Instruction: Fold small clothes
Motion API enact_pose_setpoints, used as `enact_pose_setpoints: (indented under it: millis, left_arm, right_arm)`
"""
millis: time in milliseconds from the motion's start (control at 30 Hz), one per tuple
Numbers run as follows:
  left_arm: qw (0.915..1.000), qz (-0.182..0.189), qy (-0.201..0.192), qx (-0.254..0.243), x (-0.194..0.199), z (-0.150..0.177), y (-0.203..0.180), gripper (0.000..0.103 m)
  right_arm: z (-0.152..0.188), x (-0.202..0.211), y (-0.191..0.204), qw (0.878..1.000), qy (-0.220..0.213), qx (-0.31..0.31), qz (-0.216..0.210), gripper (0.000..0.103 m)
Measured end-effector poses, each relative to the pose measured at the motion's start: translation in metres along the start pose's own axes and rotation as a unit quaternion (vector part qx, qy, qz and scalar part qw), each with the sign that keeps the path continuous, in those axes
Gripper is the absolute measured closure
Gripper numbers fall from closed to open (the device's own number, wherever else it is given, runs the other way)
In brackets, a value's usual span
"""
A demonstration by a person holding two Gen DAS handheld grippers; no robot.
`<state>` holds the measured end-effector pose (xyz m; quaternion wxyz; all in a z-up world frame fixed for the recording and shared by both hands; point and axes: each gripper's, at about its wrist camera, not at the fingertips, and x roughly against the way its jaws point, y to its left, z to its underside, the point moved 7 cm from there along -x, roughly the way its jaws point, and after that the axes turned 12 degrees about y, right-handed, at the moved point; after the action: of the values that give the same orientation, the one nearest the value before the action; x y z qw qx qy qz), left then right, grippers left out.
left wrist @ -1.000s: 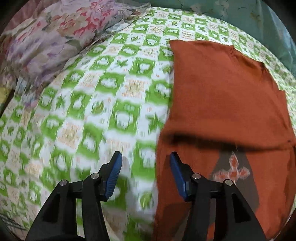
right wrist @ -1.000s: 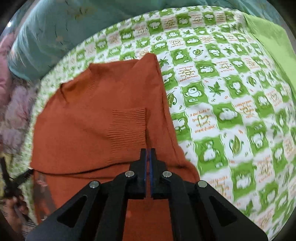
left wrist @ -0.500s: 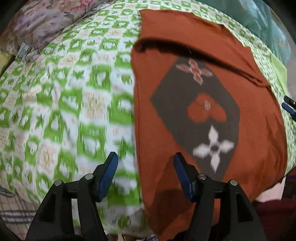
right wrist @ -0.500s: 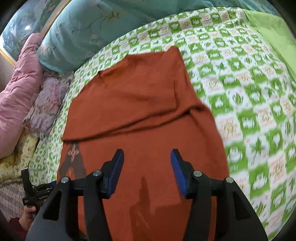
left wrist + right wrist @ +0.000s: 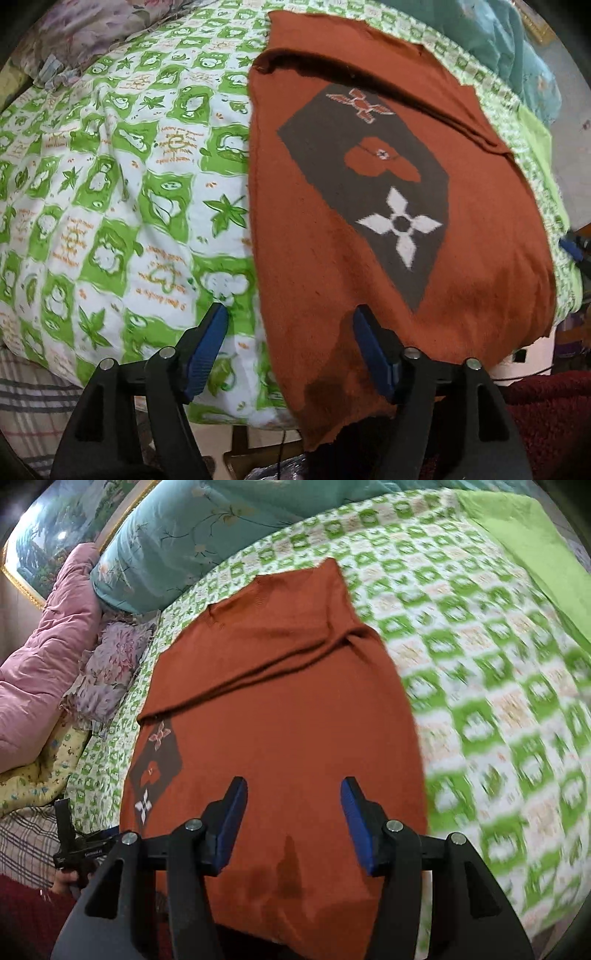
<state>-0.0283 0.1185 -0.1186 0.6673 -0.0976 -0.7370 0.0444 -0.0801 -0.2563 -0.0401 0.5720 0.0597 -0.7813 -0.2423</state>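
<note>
A rust-orange knitted sweater (image 5: 314, 258) lies flat on the bed, its sleeves folded across the upper body. On its front is a dark grey diamond panel (image 5: 369, 192) with flower motifs. My left gripper (image 5: 290, 321) stands open over the sweater's lower left edge, and the pads hold nothing. In the right wrist view the sweater (image 5: 295, 720) fills the middle. My right gripper (image 5: 294, 790) is open above the hem with only flat cloth below it. The left gripper (image 5: 74, 845) also shows at that view's lower left, held by a hand (image 5: 66, 878).
A green-and-white patterned quilt (image 5: 480, 701) covers the bed. A teal pillow (image 5: 192, 539), a pink comforter (image 5: 40, 638) and a floral cushion (image 5: 107, 664) lie at the head. A lime cloth (image 5: 535, 546) lies on the far side. The bed edge (image 5: 229, 421) is just below my grippers.
My right gripper has opened and let go of the sweater's fold. Both grippers have drawn back from the folded sleeves toward the hem at the bed's near edge.
</note>
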Motion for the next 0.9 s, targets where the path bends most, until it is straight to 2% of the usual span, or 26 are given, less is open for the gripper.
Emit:
enact_pose_setpoints:
  millis: [33, 133, 267, 433, 567, 667, 700, 733, 767, 800, 867, 900]
  left_arm:
    - [0.9999, 0.011, -0.007, -0.001, 0.001, 0.003, -0.002, 0.049]
    - [0.9996, 0.021, -0.012, -0.012, 0.002, 0.011, -0.013, 0.065]
    - [0.9994, 0.031, -0.008, -0.013, 0.002, 0.016, -0.017, 0.066]
    - [0.9990, 0.036, 0.006, -0.025, -0.002, 0.019, -0.014, 0.064]
    - [0.9981, 0.043, 0.018, -0.039, -0.008, 0.018, -0.018, 0.062]
    - [0.9973, 0.051, 0.023, -0.047, -0.007, 0.015, -0.018, 0.063]
    - [0.9972, 0.048, 0.022, -0.052, -0.007, 0.015, -0.018, 0.068]
    - [0.9973, 0.041, 0.020, -0.057, -0.007, 0.014, -0.017, 0.077]
    - [0.9973, 0.037, 0.016, -0.062, -0.005, 0.014, -0.016, 0.083]
    - [0.9970, 0.042, 0.013, -0.063, -0.002, 0.013, -0.016, 0.095]
    - [0.9967, 0.058, 0.007, -0.056, 0.006, 0.012, -0.014, 0.099]
    - [0.9964, 0.067, 0.000, -0.052, 0.011, 0.013, -0.013, 0.100]
  right_arm:
    - [0.006, 0.002, -0.006, 1.000, 0.002, -0.005, 0.001, 0.049]
    - [0.026, 0.009, -0.028, 1.000, 0.007, -0.024, 0.012, 0.049]
    - [0.052, 0.012, -0.052, 0.998, 0.027, -0.046, 0.019, 0.049]
    - [0.074, 0.002, -0.064, 0.997, 0.060, -0.049, 0.011, 0.049]
    - [0.078, -0.008, -0.058, 0.997, 0.055, -0.045, -0.003, 0.050]
    - [0.075, -0.015, -0.051, 0.998, 0.064, -0.024, 0.013, 0.058]
    - [0.075, -0.017, -0.050, 0.997, 0.068, -0.021, 0.014, 0.073]
    - [0.075, -0.019, -0.050, 0.997, 0.074, -0.023, 0.012, 0.092]
    - [0.075, -0.020, -0.050, 0.997, 0.079, -0.025, 0.006, 0.093]
    - [0.075, -0.021, -0.048, 0.997, 0.080, -0.020, 0.005, 0.094]
    - [0.076, -0.017, -0.041, 0.997, 0.077, -0.013, -0.001, 0.095]
    - [0.076, -0.012, -0.039, 0.997, 0.068, -0.021, -0.017, 0.095]
